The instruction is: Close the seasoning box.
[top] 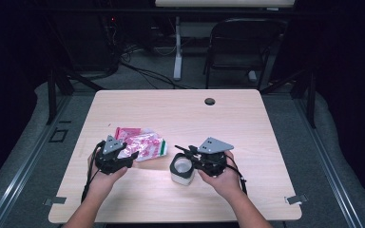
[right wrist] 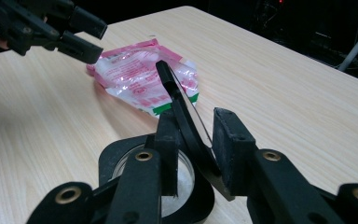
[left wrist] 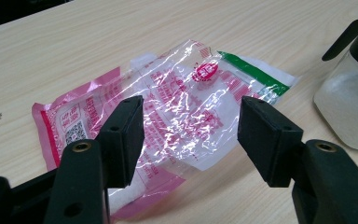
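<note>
Jaws on my left gripper stand wide apart over the crinkled pink packet, gripping nothing. My right gripper has its jaws part open about a black flip lid on the jar; actual contact I cannot tell. From the high view, the pale wood surface stands before a dark chair.

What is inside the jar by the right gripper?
The jar holds a white granular fill, seen through its clear wall in the left gripper view. A black lid rings its mouth, with a black flap raised above. How deep the fill goes is hidden.
</note>
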The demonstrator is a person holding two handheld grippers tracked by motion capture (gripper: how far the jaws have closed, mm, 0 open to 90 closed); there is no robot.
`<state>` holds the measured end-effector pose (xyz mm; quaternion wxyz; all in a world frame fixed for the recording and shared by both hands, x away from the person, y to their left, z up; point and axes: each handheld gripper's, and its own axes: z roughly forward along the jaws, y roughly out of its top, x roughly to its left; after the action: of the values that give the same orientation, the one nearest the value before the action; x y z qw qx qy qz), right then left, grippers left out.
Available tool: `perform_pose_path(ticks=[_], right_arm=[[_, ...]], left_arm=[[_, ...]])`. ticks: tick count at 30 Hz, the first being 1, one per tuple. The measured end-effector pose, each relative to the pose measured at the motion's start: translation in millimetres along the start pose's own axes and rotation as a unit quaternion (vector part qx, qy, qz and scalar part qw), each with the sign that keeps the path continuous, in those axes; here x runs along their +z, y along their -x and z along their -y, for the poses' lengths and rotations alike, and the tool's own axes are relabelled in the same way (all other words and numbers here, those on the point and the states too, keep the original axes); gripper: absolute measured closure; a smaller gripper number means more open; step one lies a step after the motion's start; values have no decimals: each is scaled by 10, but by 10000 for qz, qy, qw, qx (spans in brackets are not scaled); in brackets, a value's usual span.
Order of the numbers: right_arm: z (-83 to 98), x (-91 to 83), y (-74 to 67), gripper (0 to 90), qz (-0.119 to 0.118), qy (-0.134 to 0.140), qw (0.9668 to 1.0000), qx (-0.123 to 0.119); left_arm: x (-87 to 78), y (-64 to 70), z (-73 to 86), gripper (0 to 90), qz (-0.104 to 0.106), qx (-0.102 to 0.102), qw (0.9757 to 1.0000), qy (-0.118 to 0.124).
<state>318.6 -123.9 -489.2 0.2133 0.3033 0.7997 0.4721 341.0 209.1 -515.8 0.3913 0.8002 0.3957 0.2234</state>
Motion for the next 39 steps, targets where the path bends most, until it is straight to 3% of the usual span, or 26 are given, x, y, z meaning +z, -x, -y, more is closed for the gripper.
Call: perform_pose_path(ticks=[17,32,39], right_arm=[[75,74,-154,624,18,-75,9994,-327],[108,149,-235,521,-63,-146,9991,-399],[120,178,-288,503,7,-160,9981,-595]], left_arm=[[53,18,-28,412,45,27,10000,3],[56,14,-27,412,35,28,10000,-8],[59,15,-24,411,35,44,10000,-14]])
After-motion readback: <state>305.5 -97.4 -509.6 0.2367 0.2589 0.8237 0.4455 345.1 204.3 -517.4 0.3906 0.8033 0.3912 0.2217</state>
